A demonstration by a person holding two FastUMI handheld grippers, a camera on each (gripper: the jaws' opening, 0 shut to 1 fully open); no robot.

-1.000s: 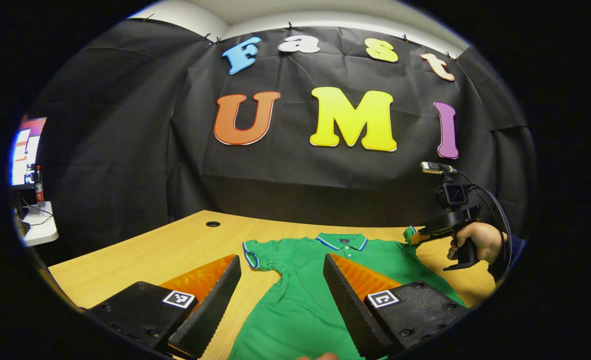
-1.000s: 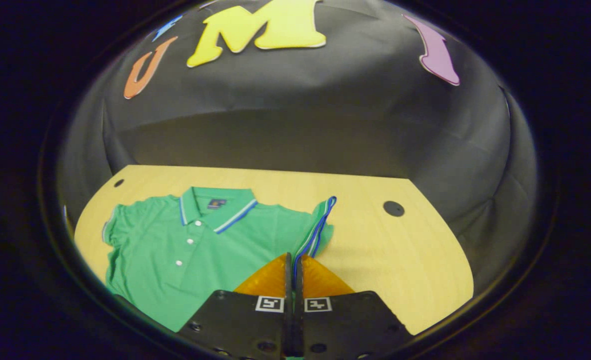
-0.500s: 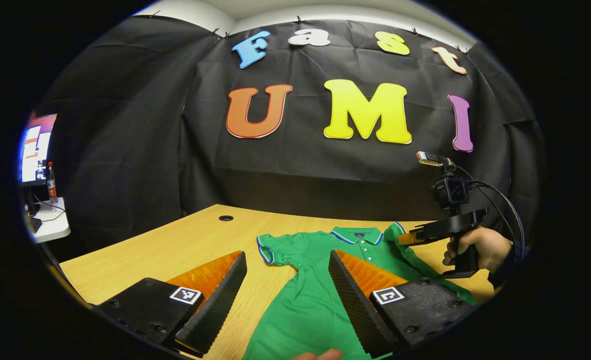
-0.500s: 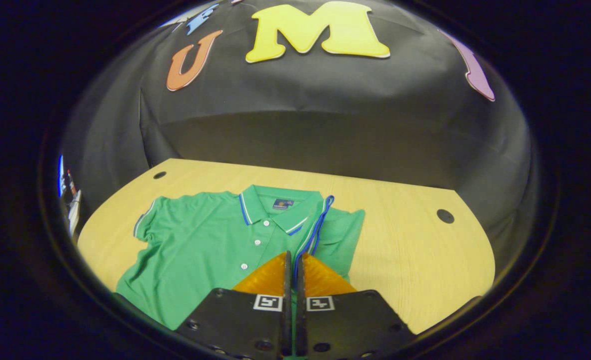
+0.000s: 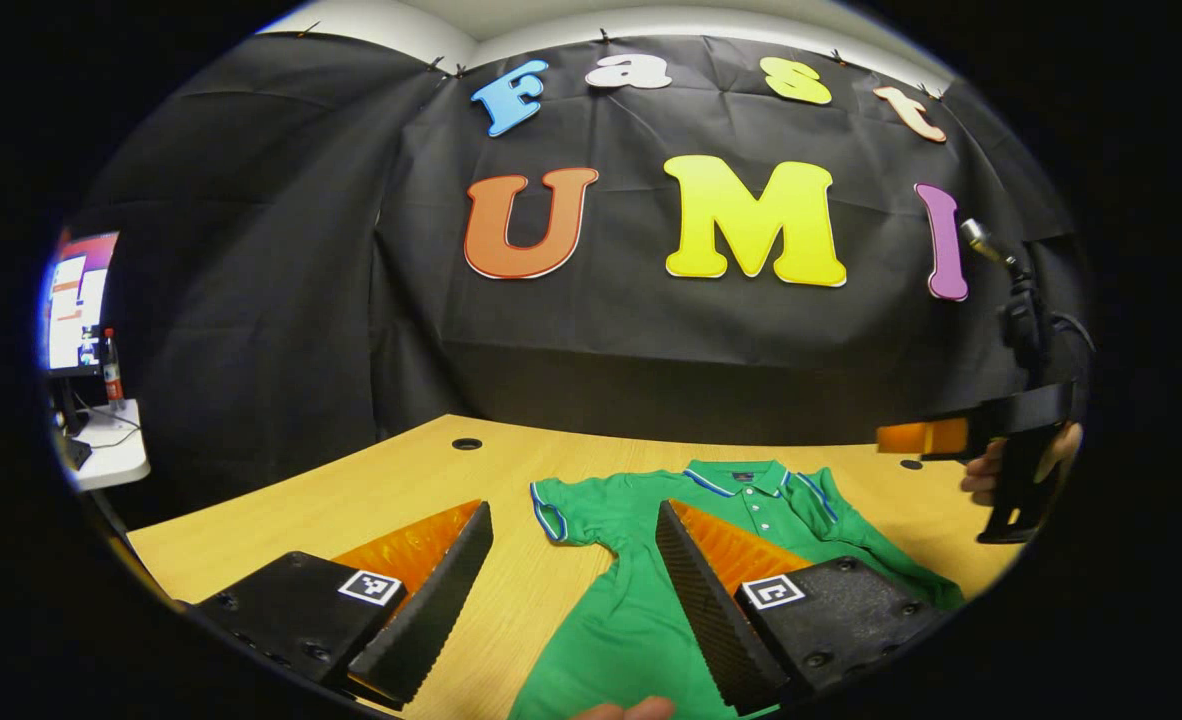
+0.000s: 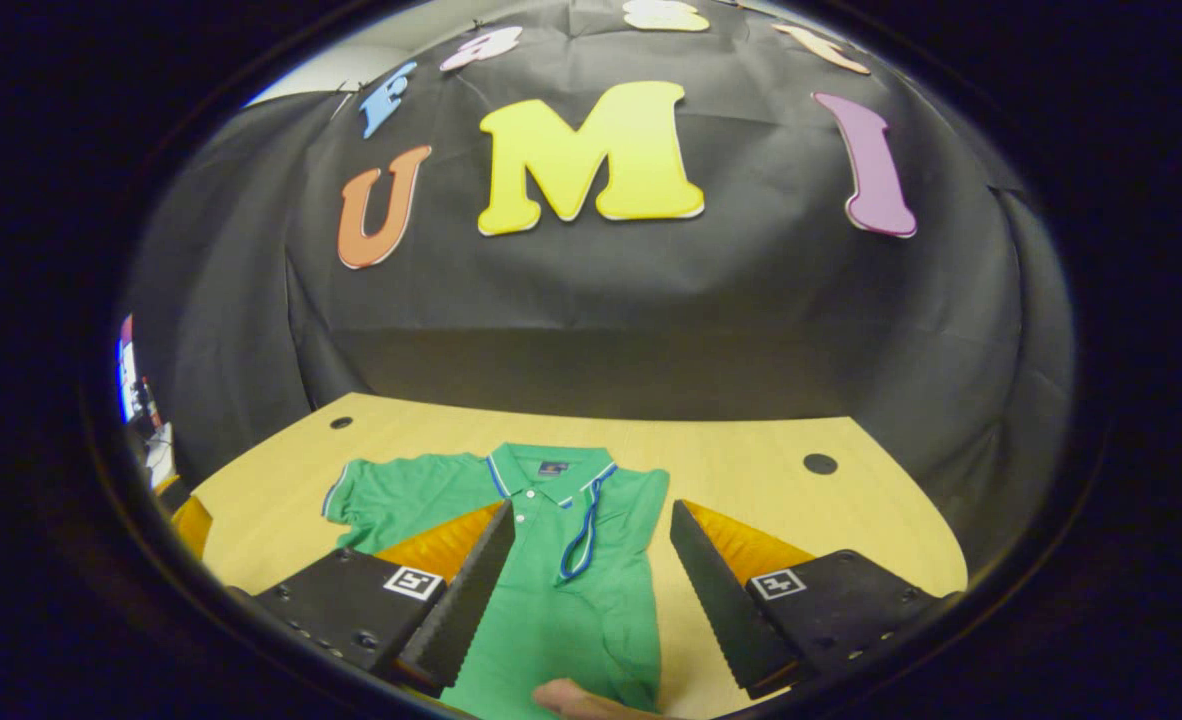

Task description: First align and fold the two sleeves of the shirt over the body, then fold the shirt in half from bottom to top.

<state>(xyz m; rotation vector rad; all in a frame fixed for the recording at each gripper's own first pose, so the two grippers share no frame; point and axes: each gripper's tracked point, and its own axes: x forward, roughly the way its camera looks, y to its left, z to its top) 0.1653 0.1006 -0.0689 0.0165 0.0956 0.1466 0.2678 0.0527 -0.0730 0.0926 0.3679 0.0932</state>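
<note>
The shirt (image 6: 541,560) lies flat on the table (image 6: 751,470) just ahead of my right gripper (image 6: 591,590), one sleeve (image 6: 591,510) already folded over the body. Both my right and left gripper (image 5: 571,590) are wide open, holding nothing. The other sleeve (image 5: 556,505), ahead of my left gripper, and the bottom-to-top fold remain.

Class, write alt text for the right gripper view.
A green polo shirt lies on a wooden table, one sleeve folded over its body, the other spread out. The right tongs hang open above it.

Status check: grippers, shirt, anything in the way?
Both grippers open, left gripper and right gripper above the shirt. One sleeve folded over, other sleeve flat. Table unobstructed.
</note>
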